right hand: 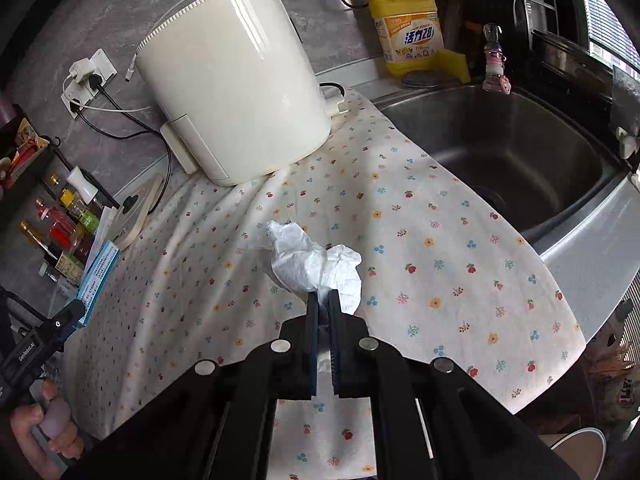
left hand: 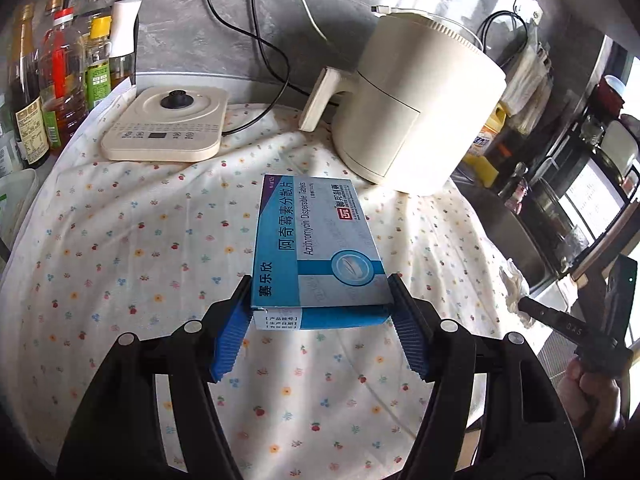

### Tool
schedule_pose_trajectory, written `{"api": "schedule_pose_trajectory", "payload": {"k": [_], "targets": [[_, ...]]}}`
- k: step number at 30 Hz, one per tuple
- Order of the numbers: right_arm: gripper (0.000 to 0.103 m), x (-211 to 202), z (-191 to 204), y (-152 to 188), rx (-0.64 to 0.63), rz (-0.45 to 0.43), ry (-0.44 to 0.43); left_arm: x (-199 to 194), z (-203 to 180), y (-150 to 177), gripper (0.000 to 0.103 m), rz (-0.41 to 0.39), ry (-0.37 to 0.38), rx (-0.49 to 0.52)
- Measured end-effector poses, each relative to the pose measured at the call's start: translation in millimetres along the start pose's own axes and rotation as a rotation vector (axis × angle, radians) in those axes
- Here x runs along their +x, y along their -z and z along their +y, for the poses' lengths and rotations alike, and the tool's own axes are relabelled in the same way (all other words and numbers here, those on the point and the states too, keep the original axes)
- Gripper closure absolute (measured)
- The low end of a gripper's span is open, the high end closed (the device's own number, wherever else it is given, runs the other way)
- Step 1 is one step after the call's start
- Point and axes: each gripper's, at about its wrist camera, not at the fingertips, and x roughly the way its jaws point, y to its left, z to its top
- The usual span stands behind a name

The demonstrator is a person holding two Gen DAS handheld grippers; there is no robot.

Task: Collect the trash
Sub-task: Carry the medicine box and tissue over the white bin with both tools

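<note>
Two pieces of trash are held right now, one in each pair of tongs. The left tongs (left hand: 322,312) are clamped on the near end of a blue medicine box (left hand: 316,244), which is held above the middle of the desk (left hand: 120,240) with its flowery cloth. "Azithromycin Dispersible Tablets" can be read on the lid, next to Chinese writing. The box looks light and stiff, but thin card can be crushed, so it is best held by its two long sides, as it is now.

The right tongs (right hand: 324,300) are shut tight on a crumpled white tissue (right hand: 316,264), held up over the cloth nearer the desk's sink edge. The tissue looks very light and soft. It can tear or slip, so a thick bunched part is best pinched.

A cream air fryer (right hand: 232,80) stands at the back of the desk. "28" can be read on the yellow soap bottle (right hand: 408,32) by the sink (right hand: 520,152).
</note>
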Motion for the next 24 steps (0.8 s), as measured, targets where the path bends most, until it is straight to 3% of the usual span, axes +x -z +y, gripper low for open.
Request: {"api": "schedule_pose_trajectory", "payload": {"k": [9, 24], "targets": [[0.097, -82.1, -88.3, 26.9, 0.120, -0.076, 0.138, 23.4, -104.9, 22.1, 0.037, 0.065, 0.150, 0.141], [0.097, -194.7, -216.1, 106.1, 0.339, -0.145, 0.370, 45.9, -272.7, 84.6, 0.037, 0.187, 0.385, 0.370]]}}
